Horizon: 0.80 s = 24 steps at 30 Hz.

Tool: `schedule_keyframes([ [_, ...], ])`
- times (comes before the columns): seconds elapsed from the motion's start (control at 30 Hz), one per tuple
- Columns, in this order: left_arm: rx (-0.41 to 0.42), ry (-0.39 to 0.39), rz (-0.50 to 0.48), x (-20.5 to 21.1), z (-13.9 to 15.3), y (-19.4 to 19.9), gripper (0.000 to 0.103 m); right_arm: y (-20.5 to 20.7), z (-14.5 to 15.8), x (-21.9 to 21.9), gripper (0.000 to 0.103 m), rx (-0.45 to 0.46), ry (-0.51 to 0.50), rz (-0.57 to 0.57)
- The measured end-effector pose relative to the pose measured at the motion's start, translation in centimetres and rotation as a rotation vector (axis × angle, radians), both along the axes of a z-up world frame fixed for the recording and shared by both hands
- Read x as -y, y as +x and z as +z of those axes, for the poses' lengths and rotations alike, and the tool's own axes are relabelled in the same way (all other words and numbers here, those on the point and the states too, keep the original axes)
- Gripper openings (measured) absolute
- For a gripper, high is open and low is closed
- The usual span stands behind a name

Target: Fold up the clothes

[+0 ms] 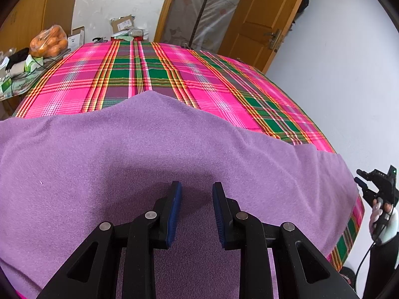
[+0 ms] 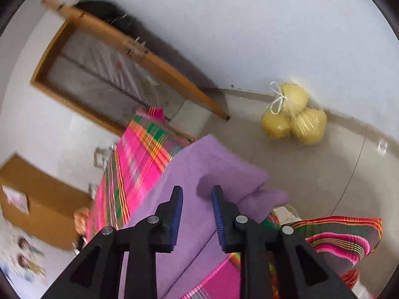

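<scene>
A purple fleece garment (image 1: 149, 149) lies spread across the near part of a bed covered in a pink and green plaid sheet (image 1: 174, 74). My left gripper (image 1: 197, 186) hovers just over its near middle, jaws apart, with nothing pinched between the blue pads. At the bed's right edge a gloved hand holds my right gripper (image 1: 359, 177). The right wrist view is tilted and blurred. There my right gripper (image 2: 197, 190) stands open over a folded corner of the purple garment (image 2: 199, 164), which hangs at the edge of the plaid sheet (image 2: 139, 159).
A bag of oranges (image 1: 49, 41), boxes (image 1: 123, 23) and clutter stand on a side table past the bed's far left. A wooden door (image 1: 261, 20) is at the back right. On the floor beside the bed lies a bag of yellow fruit (image 2: 294, 114). A cardboard box (image 2: 37, 199) shows at left.
</scene>
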<state>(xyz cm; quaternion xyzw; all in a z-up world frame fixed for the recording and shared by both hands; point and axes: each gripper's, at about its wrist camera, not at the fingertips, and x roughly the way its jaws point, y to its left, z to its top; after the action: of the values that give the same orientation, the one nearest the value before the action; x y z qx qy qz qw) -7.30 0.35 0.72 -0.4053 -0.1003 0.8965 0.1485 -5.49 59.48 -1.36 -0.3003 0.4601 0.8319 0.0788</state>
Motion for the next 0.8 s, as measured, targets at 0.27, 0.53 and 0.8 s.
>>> schedule_keyframes([
  [0.27, 0.0, -0.002, 0.003, -0.1, 0.0, 0.0, 0.026, 0.1, -2.8, -3.4, 0.043, 0.068, -0.174, -0.044],
  [0.53, -0.019, -0.038, -0.007, -1.3, 0.3, 0.3, 0.026, -0.3, -4.5, -4.3, 0.043, 0.06, -0.315, -0.001],
  [0.8, -0.048, -0.075, -0.147, -5.4, 0.4, 1.2, 0.026, 0.4, -4.0, -5.1, 0.043, -0.133, -0.375, -0.003],
])
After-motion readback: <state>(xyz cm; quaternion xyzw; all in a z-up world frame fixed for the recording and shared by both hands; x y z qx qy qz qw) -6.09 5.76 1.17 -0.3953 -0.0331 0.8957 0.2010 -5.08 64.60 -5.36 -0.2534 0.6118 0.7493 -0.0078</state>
